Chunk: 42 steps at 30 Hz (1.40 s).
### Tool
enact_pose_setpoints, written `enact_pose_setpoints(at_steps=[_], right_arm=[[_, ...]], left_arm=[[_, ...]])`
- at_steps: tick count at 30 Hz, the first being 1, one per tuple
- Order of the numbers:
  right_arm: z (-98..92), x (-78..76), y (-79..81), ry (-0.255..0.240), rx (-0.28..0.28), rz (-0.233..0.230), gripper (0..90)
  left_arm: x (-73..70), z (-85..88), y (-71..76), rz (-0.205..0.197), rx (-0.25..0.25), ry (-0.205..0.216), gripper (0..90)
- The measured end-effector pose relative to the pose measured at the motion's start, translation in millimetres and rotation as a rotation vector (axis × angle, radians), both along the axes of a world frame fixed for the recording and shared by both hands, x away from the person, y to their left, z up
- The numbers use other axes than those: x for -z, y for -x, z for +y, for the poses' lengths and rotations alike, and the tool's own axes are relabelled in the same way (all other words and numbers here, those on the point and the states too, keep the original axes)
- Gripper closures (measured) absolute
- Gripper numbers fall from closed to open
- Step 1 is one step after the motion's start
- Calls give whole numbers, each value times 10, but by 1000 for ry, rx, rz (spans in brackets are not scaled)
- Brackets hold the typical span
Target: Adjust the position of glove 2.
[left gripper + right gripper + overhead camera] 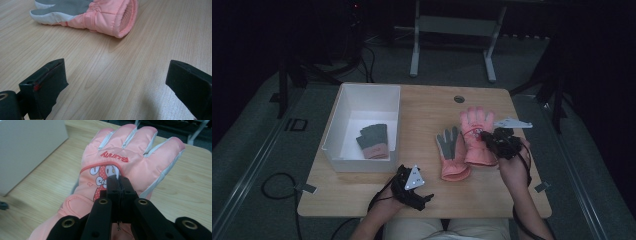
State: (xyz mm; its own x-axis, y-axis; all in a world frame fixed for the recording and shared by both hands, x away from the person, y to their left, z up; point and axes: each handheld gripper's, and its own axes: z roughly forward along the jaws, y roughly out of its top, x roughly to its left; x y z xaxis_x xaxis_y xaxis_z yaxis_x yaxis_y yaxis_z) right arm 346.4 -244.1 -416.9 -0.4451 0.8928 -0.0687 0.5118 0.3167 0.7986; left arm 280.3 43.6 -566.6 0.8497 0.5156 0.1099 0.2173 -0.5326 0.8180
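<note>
A pink glove [476,131] with a cartoon rabbit print [130,157] is at the right of the wooden table [422,107], back side up. My right gripper [485,136] [118,180] is shut, its jaws pressed together on a pinch of the fabric on the glove's back. Its partner, a pink glove with a grey palm [451,155] [100,12], lies flat just to the left, cuff towards me. By the table's front edge my left gripper [425,193] [117,85] stands open, a short way in front of that cuff, nothing between its jaws.
A white box [337,130] stands at the table's left with a dark grey glove with a pink cuff [373,140] inside. A round cable hole [459,99] sits near the table's far edge. A metal frame [452,45] stands on the floor behind.
</note>
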Motion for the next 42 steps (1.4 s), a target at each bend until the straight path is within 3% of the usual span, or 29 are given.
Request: enact_pose_setpoints(at_steps=[9, 12, 20, 23, 30, 33, 39, 42], right_arm=[[386, 161, -7, -15, -44, 50, 887], [506, 271, -22, 8, -40, 64, 887], [545, 499, -78, 34, -21, 102, 887], [574, 692, -135, 40, -27, 140, 884], [588, 835, -206, 31, -30, 163, 861], [587, 869, -218, 23, -34, 163, 837], [557, 825, -228, 1, -40, 162, 758], [550, 791, -216, -1, -47, 155, 711]], left_arm=[[6, -2, 2, 7, 2, -7, 29], [1, -4, 7, 4, 2, -5, 29], [0, 2, 6, 12, 0, -4, 29], [3, -8, 6, 15, 2, -7, 29], [10, -22, -1, 30, 5, -8, 29], [-9, -16, 1, 35, 6, 17, 29], [-2, -6, -11, 51, -2, 13, 29], [-20, -3, -25, 85, 3, 43, 29]])
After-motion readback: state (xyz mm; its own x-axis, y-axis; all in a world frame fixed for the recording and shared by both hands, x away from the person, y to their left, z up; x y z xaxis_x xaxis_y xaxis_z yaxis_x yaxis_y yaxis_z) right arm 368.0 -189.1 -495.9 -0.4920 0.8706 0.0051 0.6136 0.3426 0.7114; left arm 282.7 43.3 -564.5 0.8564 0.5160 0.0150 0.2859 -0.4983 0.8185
